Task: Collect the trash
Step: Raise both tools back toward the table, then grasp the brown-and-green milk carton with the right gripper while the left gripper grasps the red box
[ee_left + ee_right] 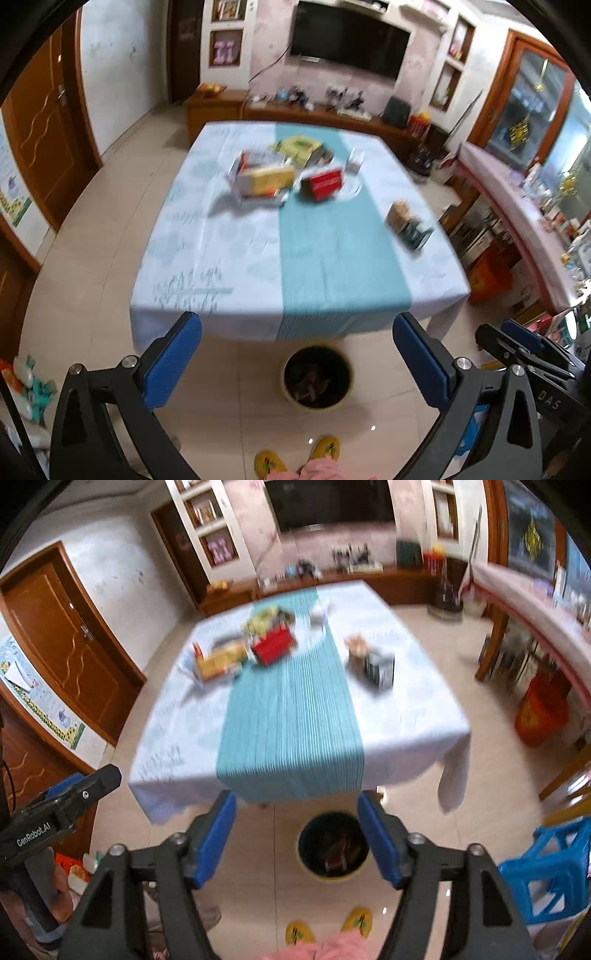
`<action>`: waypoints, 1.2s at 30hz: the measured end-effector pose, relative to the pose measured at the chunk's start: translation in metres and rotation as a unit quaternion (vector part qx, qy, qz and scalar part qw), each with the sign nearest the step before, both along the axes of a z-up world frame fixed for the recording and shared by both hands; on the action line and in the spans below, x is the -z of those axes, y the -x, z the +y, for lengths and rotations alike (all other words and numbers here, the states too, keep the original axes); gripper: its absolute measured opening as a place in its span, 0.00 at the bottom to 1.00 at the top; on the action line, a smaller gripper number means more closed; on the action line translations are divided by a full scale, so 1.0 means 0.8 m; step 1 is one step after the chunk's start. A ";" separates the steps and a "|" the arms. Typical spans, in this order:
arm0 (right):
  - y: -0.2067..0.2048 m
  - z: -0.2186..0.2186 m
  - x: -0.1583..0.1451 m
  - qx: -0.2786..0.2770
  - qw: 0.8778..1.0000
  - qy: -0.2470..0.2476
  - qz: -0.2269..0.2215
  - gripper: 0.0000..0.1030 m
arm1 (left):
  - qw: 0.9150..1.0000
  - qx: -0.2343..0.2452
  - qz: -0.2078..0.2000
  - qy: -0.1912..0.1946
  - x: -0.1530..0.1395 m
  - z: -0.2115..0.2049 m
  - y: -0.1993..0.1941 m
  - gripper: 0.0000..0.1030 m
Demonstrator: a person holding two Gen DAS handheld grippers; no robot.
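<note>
Near the table [184,258], both grippers were held back off its front edge, above the floor. Everything below is placed relative to the teal runner [332,258] down the table's middle.

Left of the runner: a clear tray [258,194] holding a yellow box [266,179], touching or overlapping the runner's left edge. Motion blur, so I couldn't read labels.

On the runner: a red box [323,183], with a yellow-green packet [297,147] behind it at the far end. Just right of those, something small and pale [354,160], too blurred to identify.

Right of the runner, well apart from the rest: a tan-and-dark-green carton [408,223], near the table's right edge.

Below the runner's front end, on the floor: a dark bin [317,376] with scraps already inside.

Left gripper [297,360]: jaws spread wide, nothing between the blue pads. Right gripper [296,840]: same, spread and empty.

Handling guess: cartons looked like light cardboard, likely empty, so they'd crush under hard squeeze and slide on the cloth. Best hold probably across the narrow faces, light clamp. The packet looked soft and flat; pinching an edge seemed the way. Couldn't tell which items were actually trash.
</note>
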State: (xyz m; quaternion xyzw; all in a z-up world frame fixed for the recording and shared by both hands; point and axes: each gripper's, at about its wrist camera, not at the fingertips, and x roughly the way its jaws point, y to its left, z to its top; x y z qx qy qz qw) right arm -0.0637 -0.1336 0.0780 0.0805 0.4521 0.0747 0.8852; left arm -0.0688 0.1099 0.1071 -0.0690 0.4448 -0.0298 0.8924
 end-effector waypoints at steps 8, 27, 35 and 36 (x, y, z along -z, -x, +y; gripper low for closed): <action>-0.023 -0.001 -0.049 0.003 0.999 0.018 -0.042 0.68 | 0.998 0.022 -0.051 -0.004 -0.044 -0.005 -0.032 0.99; -0.282 -0.095 0.061 -0.047 0.994 0.082 0.052 0.68 | 0.995 0.038 0.077 -0.040 0.048 -0.107 -0.257 0.99; -0.388 -0.108 0.152 -0.130 0.977 0.107 0.129 0.68 | 0.986 0.015 0.134 -0.095 0.106 -0.143 -0.375 0.88; -0.395 -0.108 0.160 -0.137 0.975 0.108 0.139 0.68 | 0.984 0.018 0.143 -0.101 0.116 -0.146 -0.389 0.88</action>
